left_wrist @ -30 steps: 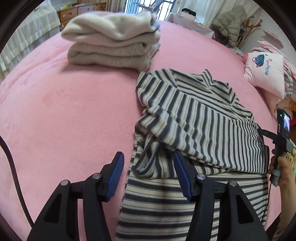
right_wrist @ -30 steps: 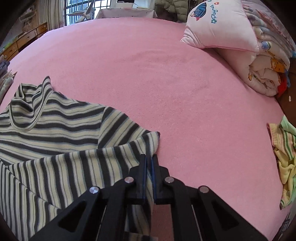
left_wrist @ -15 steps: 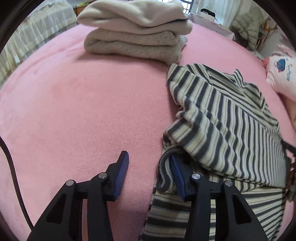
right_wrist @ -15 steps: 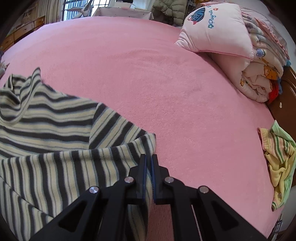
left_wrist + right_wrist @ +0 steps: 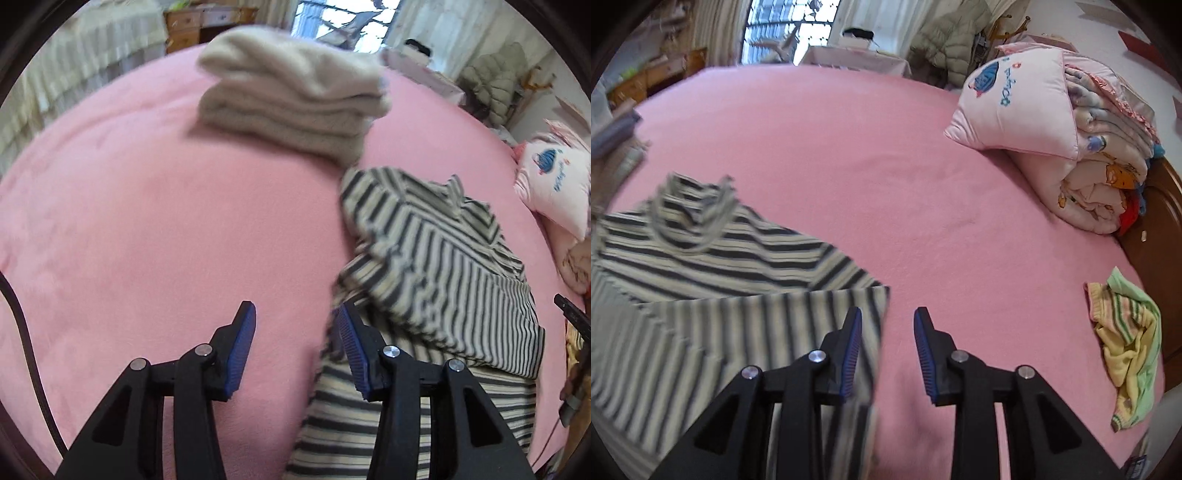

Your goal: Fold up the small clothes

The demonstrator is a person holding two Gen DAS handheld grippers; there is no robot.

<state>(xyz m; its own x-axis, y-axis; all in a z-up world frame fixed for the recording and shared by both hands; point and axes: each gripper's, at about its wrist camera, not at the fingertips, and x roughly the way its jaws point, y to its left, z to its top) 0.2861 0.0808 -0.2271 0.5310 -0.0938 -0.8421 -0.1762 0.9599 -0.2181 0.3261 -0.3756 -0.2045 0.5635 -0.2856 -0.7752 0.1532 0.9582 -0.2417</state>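
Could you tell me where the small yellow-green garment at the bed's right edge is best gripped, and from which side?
Probably at the raised fold on top of the yellow-green garment, coming straight down from above. It lies crumpled in a loose heap on the pink bed, so no flat hem is offered, while its upper ridge stands proud enough to pinch. The wooden bed frame right beside it blocks a sideways approach from there.

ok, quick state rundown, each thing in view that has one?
striped top: partly folded, flat on the bed
left gripper: open, beside the top's edge, gripping nothing
right gripper: jaws opening, nothing between them
beige clothes: folded, stacked
yellow-green garment: crumpled, unfolded
quilt: rolled up, pillow leaning on it
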